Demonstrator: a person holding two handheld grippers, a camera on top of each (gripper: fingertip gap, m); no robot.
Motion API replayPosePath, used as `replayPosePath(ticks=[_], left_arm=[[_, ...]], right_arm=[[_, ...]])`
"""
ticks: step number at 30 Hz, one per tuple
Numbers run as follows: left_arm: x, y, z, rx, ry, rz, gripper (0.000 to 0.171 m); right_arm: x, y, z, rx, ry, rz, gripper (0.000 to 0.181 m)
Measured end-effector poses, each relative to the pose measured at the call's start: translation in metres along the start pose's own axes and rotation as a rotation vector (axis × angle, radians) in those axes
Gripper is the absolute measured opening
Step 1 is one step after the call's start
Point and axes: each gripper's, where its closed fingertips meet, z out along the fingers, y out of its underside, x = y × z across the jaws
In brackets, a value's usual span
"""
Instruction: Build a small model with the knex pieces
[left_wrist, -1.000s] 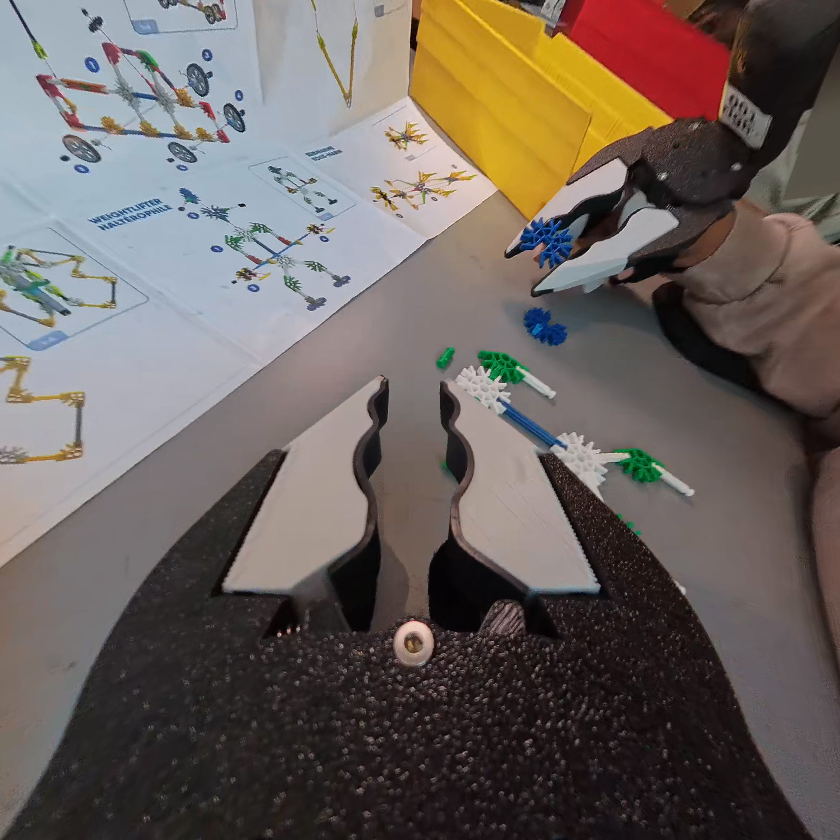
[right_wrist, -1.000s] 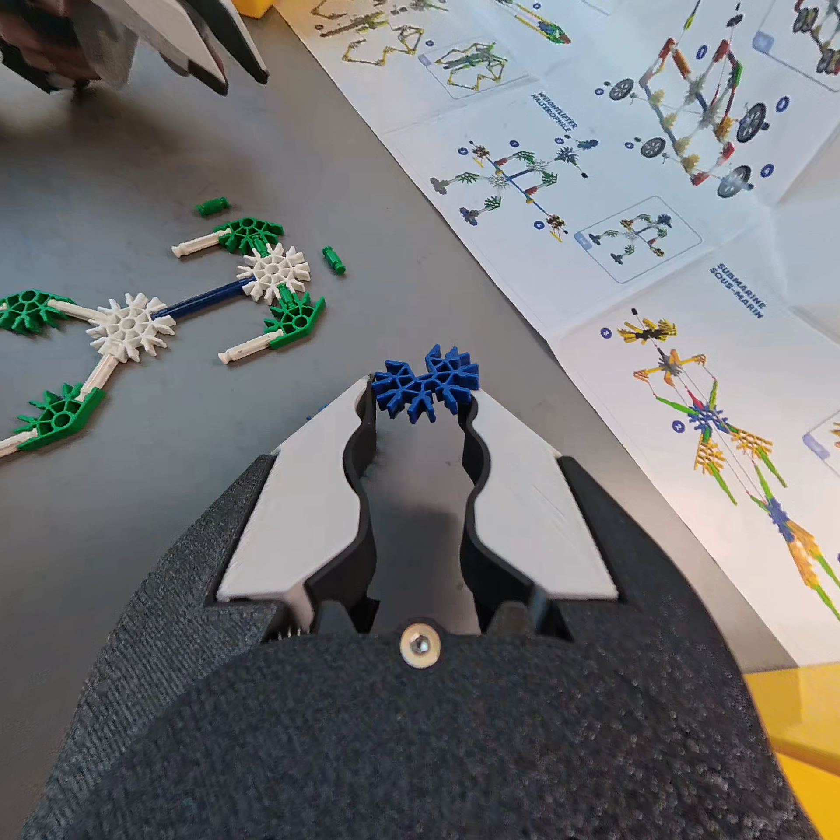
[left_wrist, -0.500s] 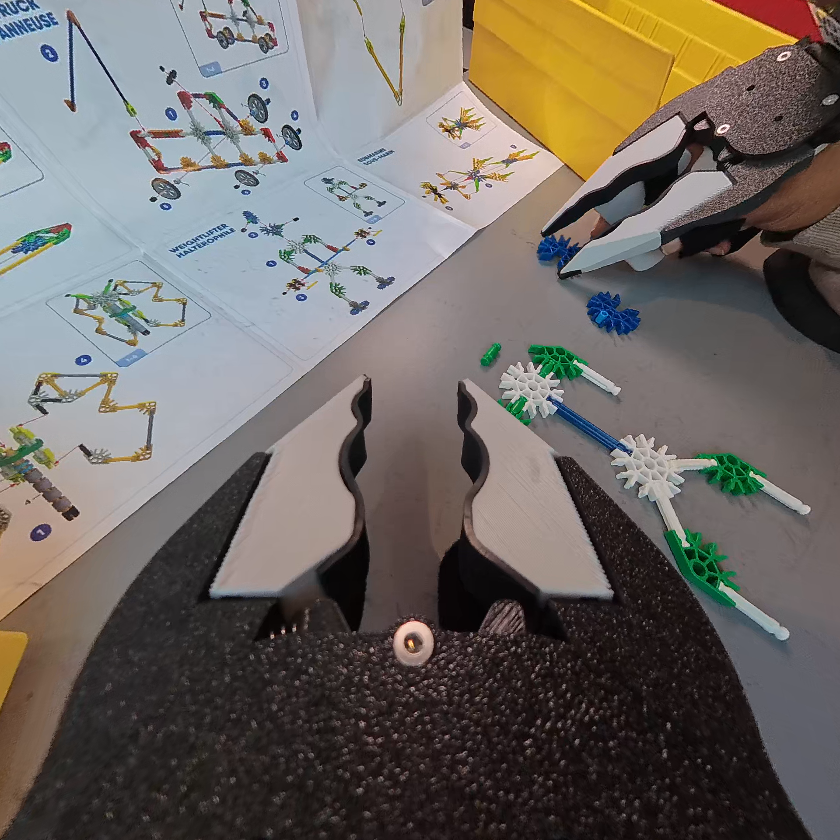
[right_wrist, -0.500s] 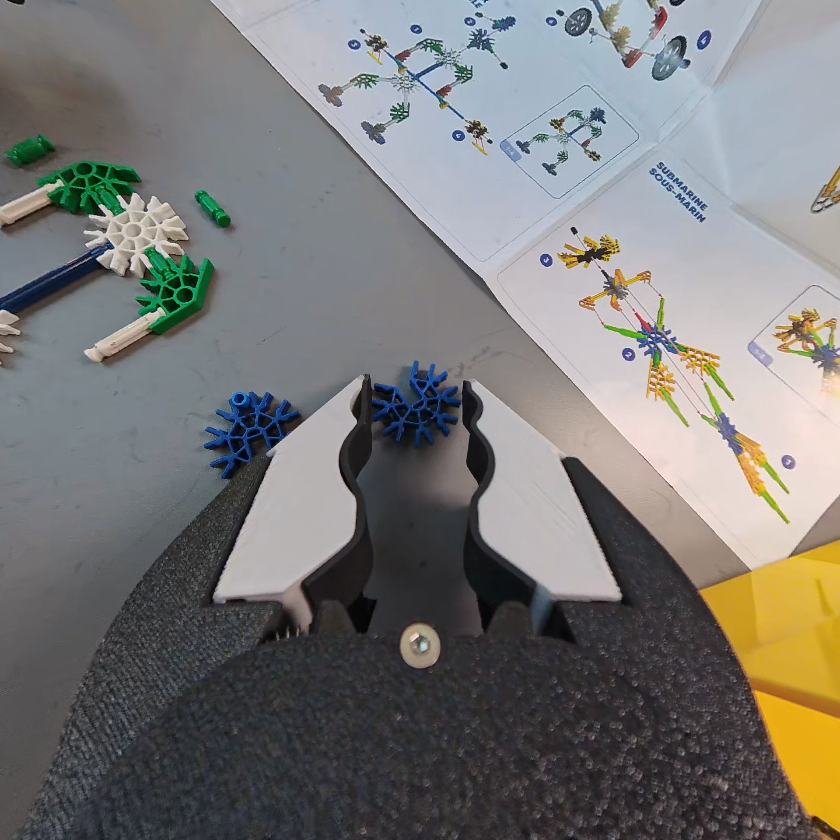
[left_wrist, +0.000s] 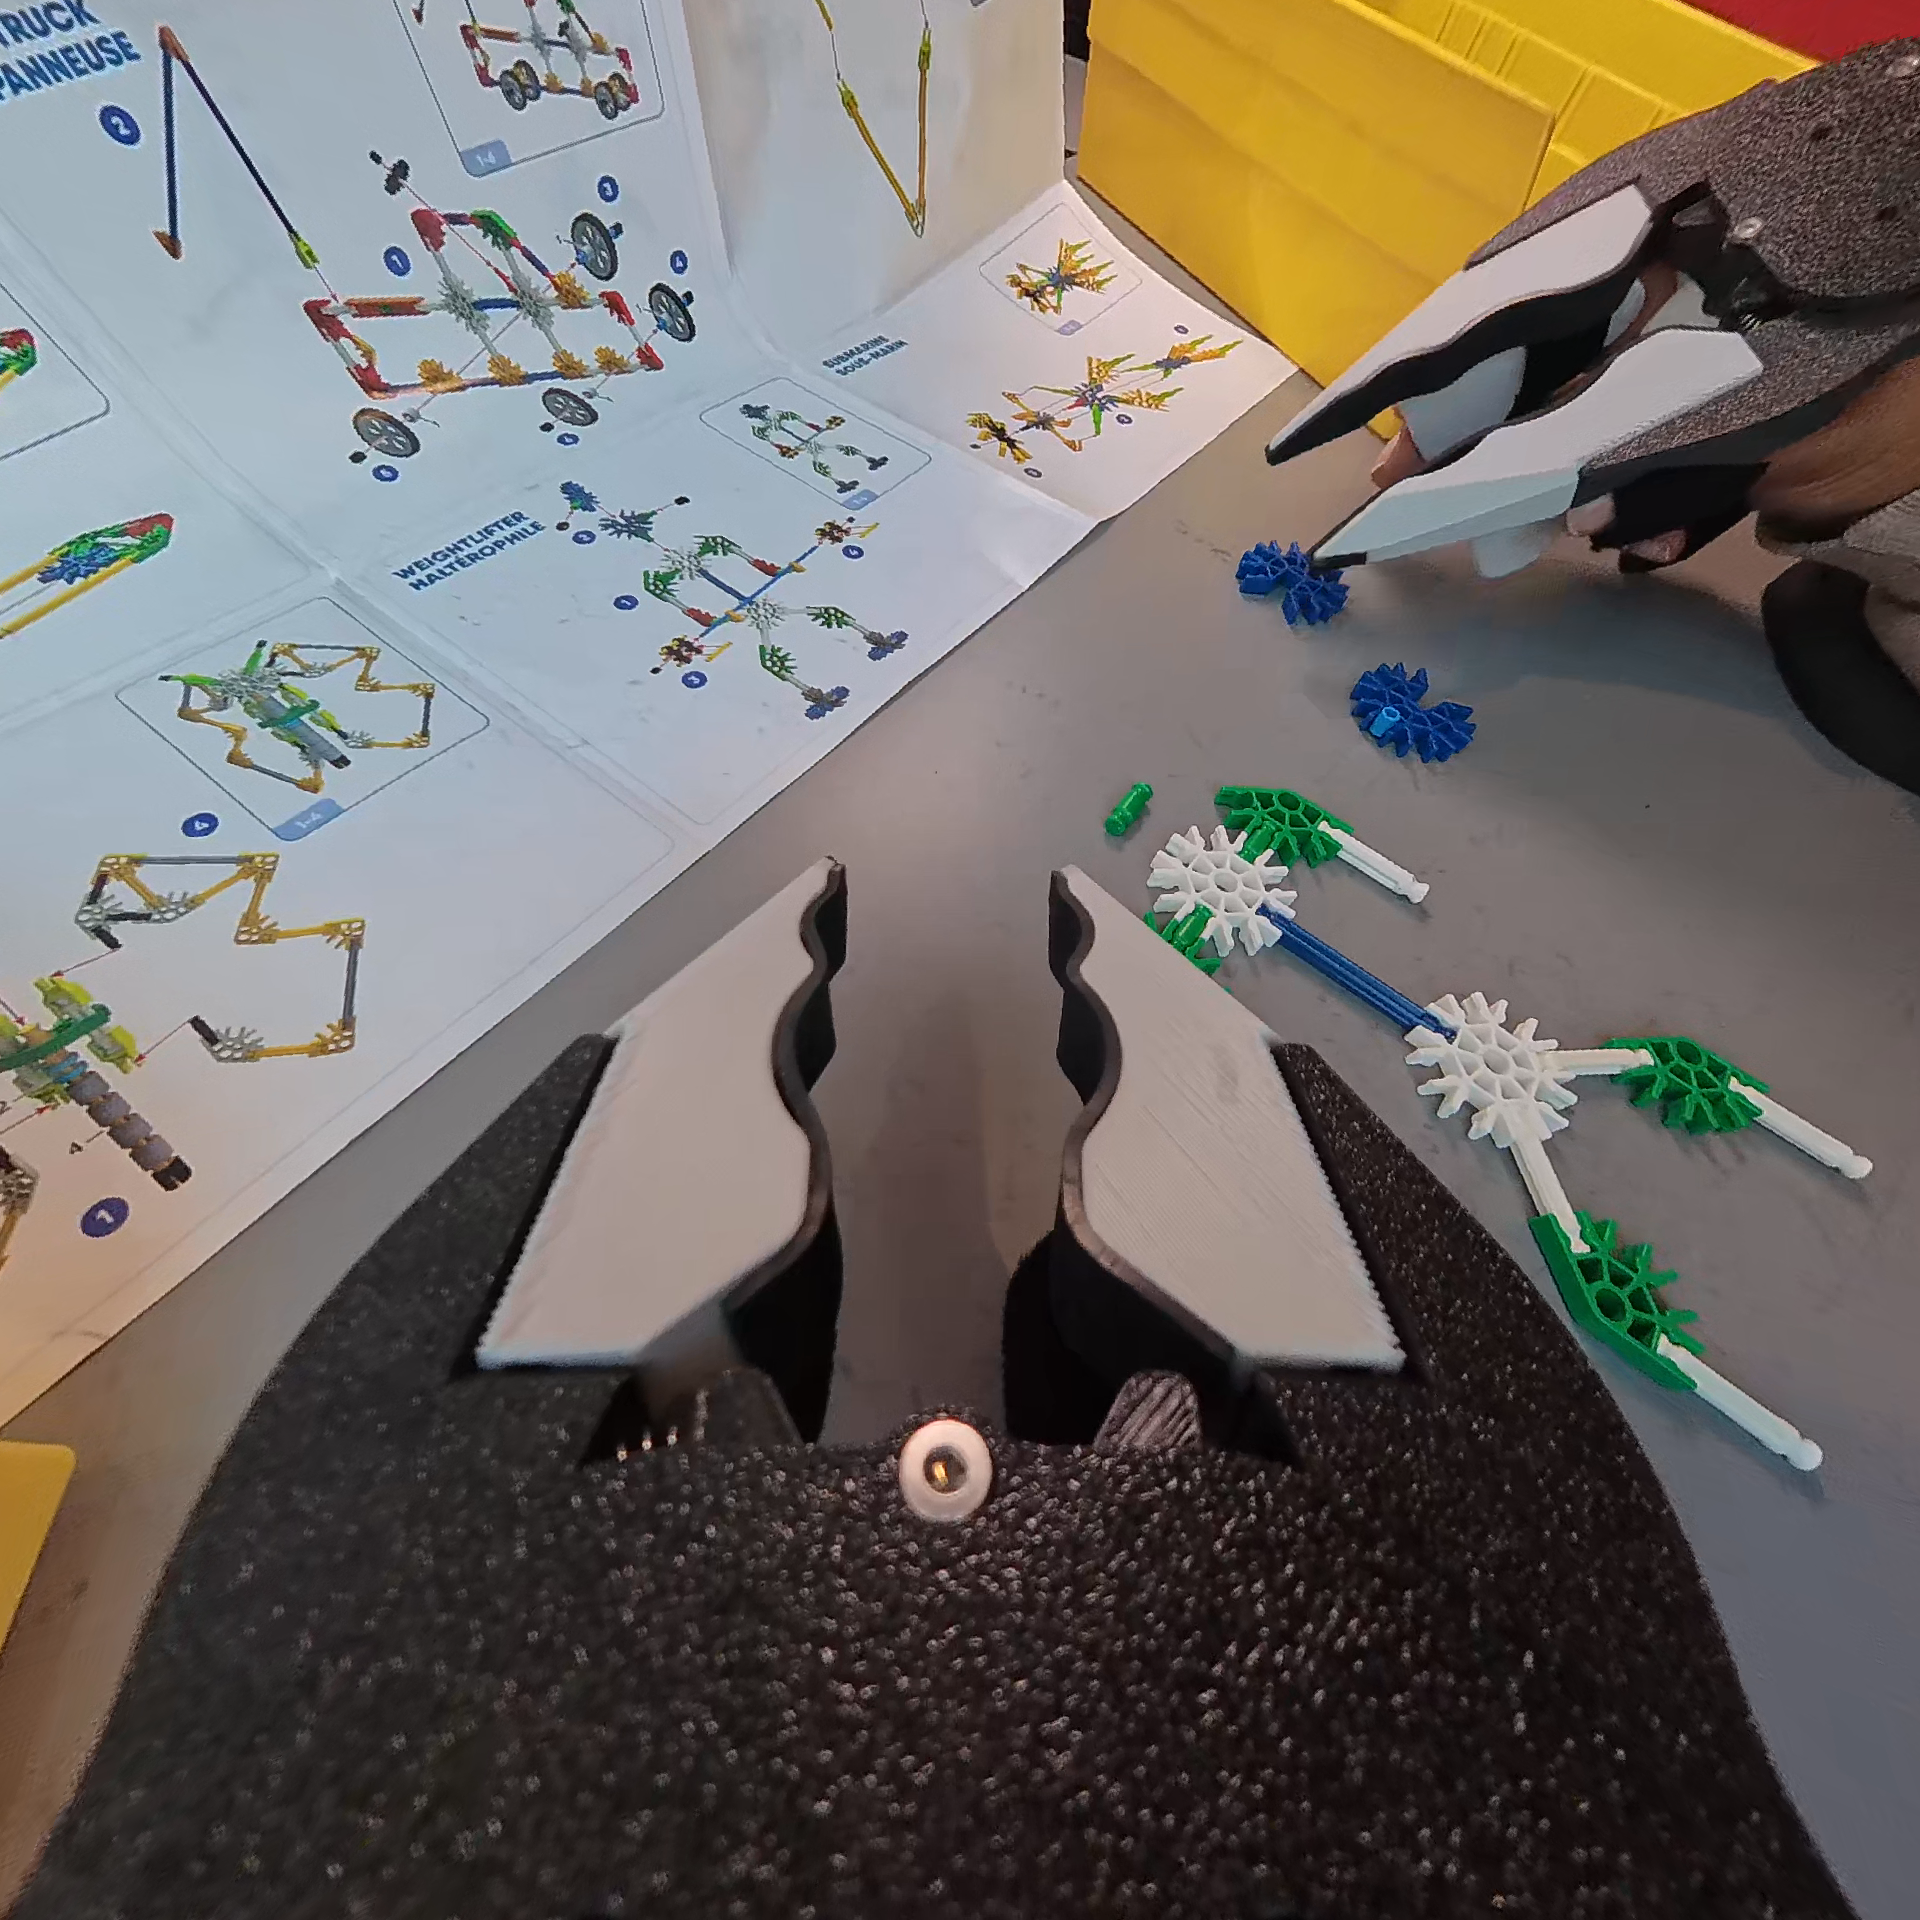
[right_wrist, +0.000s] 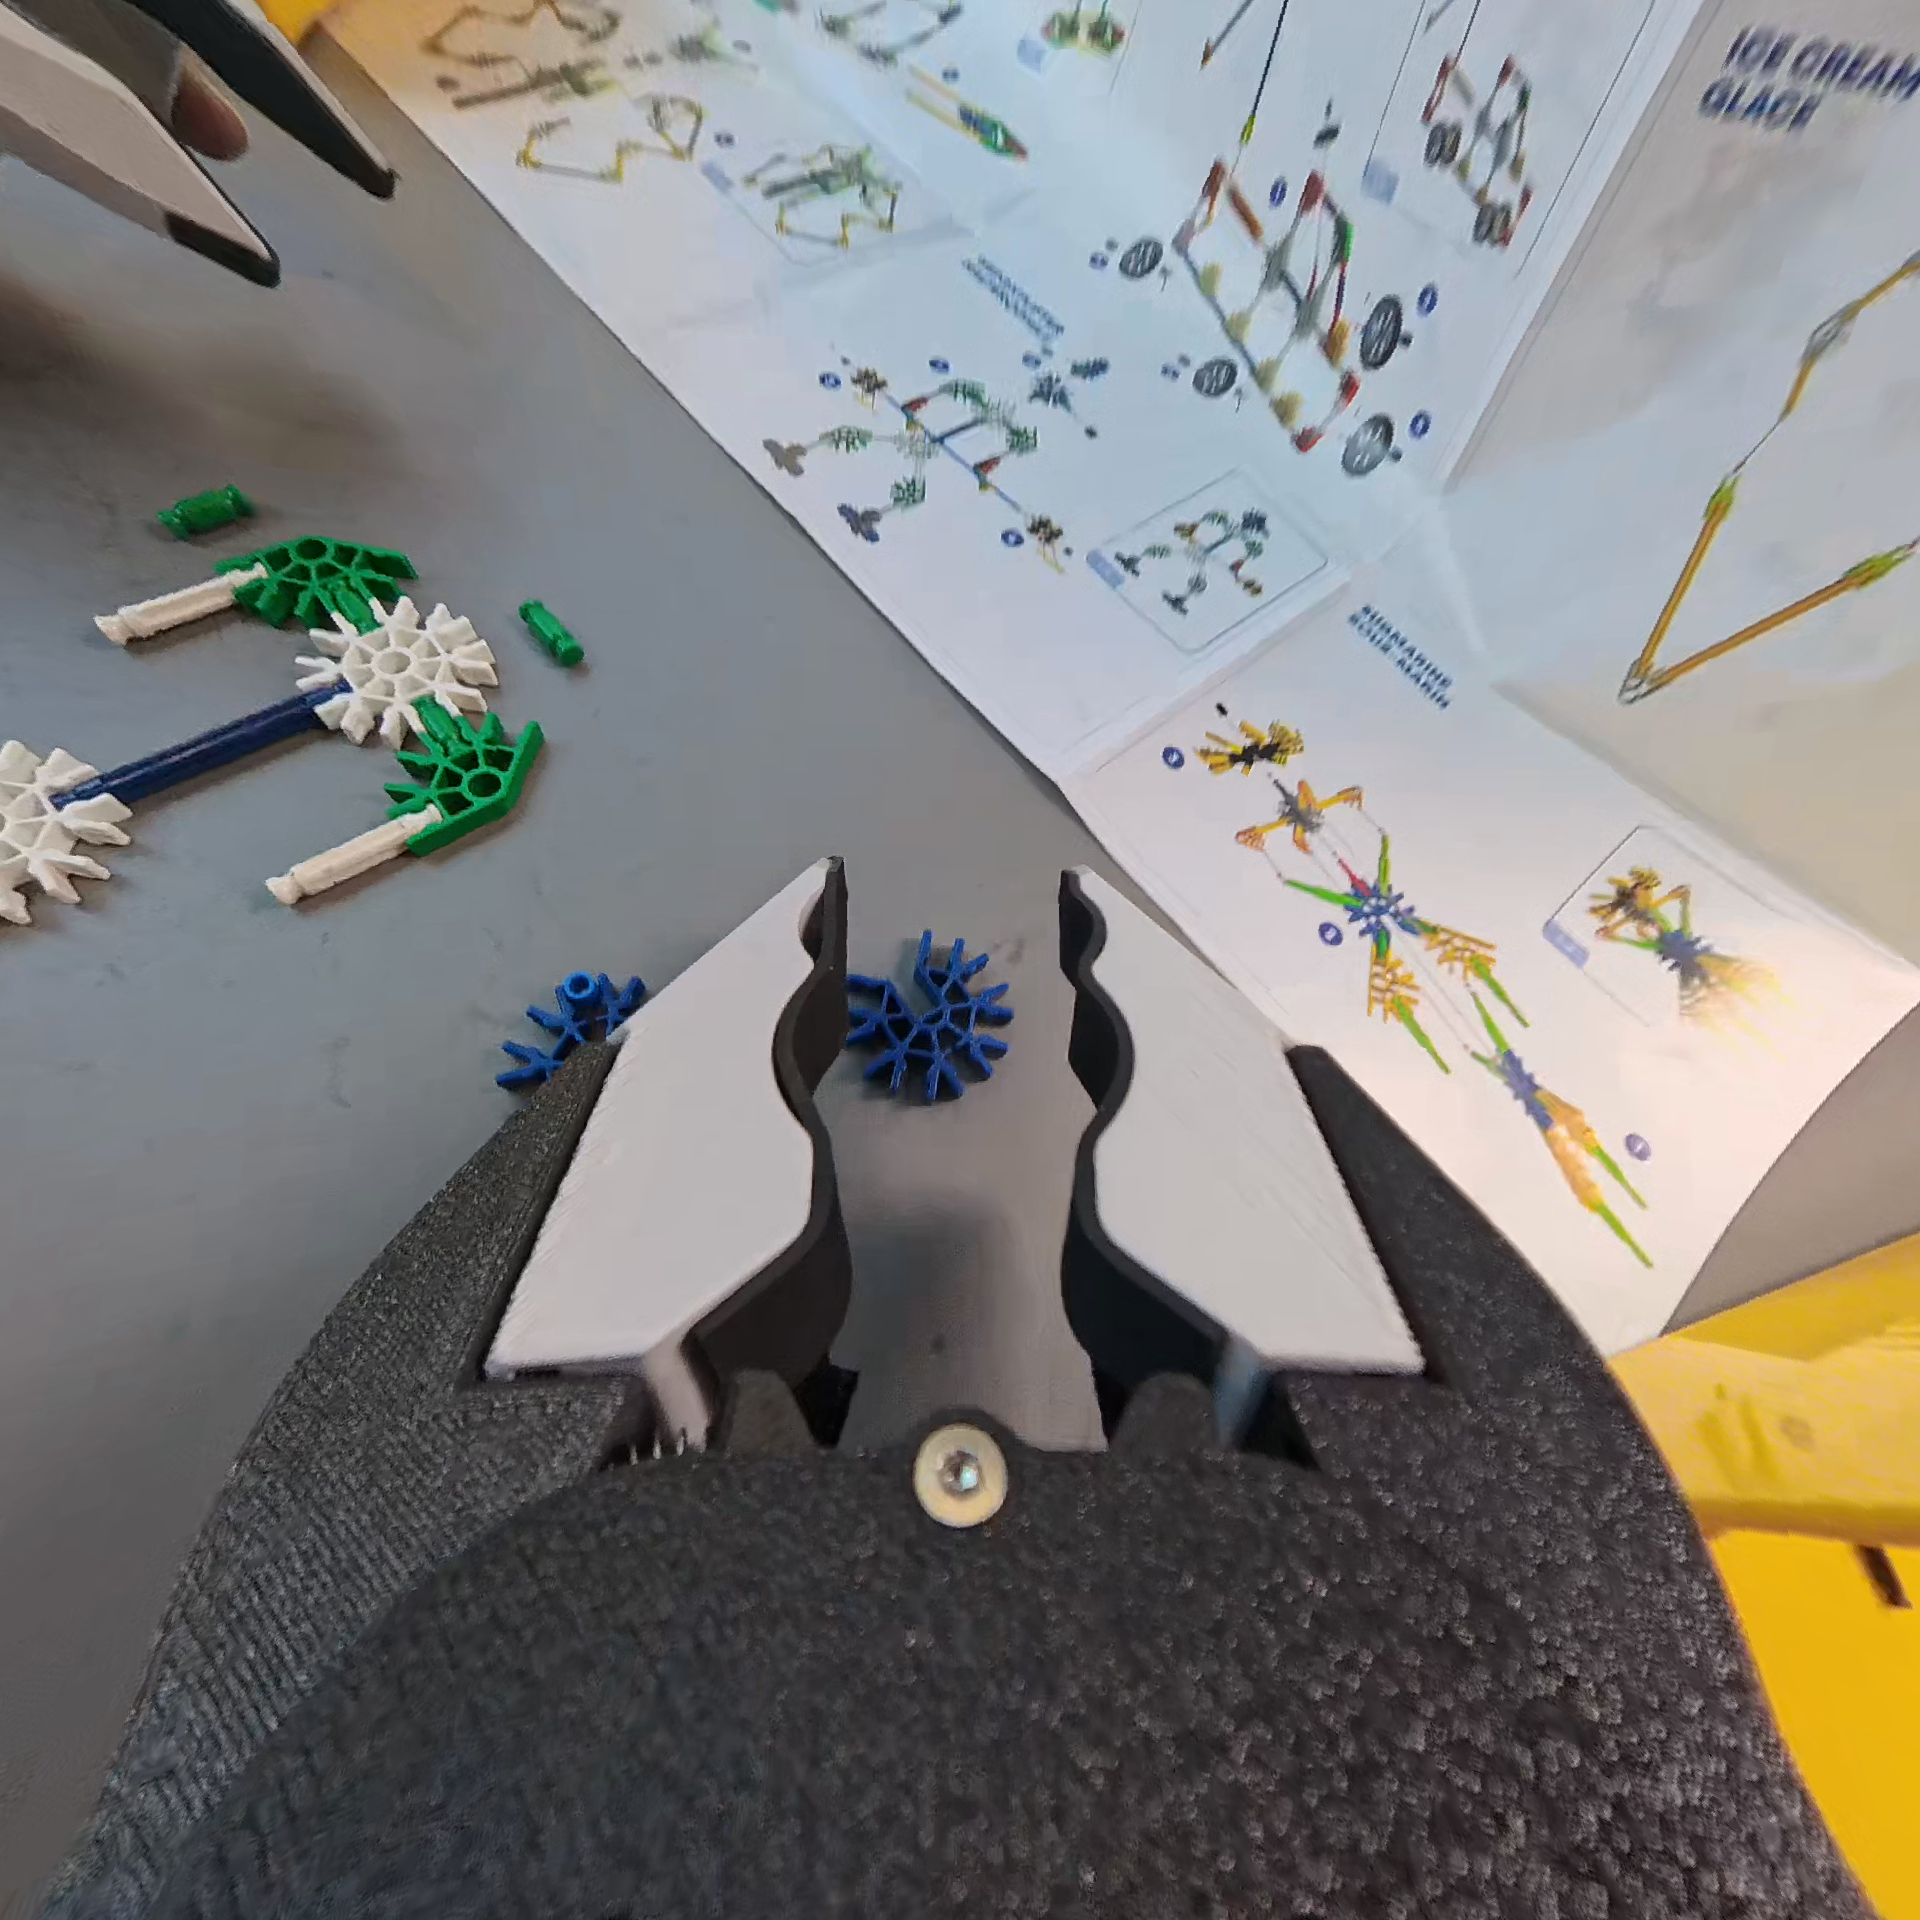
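My right gripper (right_wrist: 948, 878) is open over the grey table, and a blue snowflake connector (right_wrist: 928, 1018) lies loose on the table between its fingers. A second blue connector (right_wrist: 566, 1023) lies just left of its left finger. In the left wrist view the right gripper (left_wrist: 1309, 509) rests a fingertip at the blue connector (left_wrist: 1291, 580), with the second one (left_wrist: 1411, 713) nearby. My left gripper (left_wrist: 943, 883) is open and empty above the table. Beside it lies a build of white snowflakes, green connectors, white rods and a blue rod (left_wrist: 1351, 982), also in the right wrist view (right_wrist: 390, 665).
A large instruction sheet (left_wrist: 436, 499) covers the table's left and back, also in the right wrist view (right_wrist: 1299, 520). Yellow bins (left_wrist: 1299, 135) stand behind. Two short green pegs (right_wrist: 551, 632) (right_wrist: 205, 509) lie by the build. A sleeved arm (left_wrist: 1849, 623) is at right. The blue rod (left_wrist: 1351, 982) lies around 9 cm away from my left fingertips. It turns up in the right wrist view (right_wrist: 200, 735) as well.
My right gripper came down to the table, opened, and let go of the blue connector, which now lies between its fingers. My left gripper drew back and opened slightly wider.
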Motion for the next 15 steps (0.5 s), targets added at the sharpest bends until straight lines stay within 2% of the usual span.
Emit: replayPosePath(ticks=[6,10,15], left_arm=[[-0.008,-0.011,-0.006,0.073,-0.052,0.013,0.037],[-0.014,-0.021,-0.016,0.116,-0.096,0.031,0.038],[-0.022,-0.052,-0.045,0.202,-0.172,0.076,0.038]], right_arm=[[-0.004,-0.037,-0.015,0.205,0.049,-0.062,0.04],[-0.001,-0.042,-0.019,0.234,0.069,-0.069,0.04],[0.002,-0.046,-0.023,0.26,0.085,-0.068,0.04]])
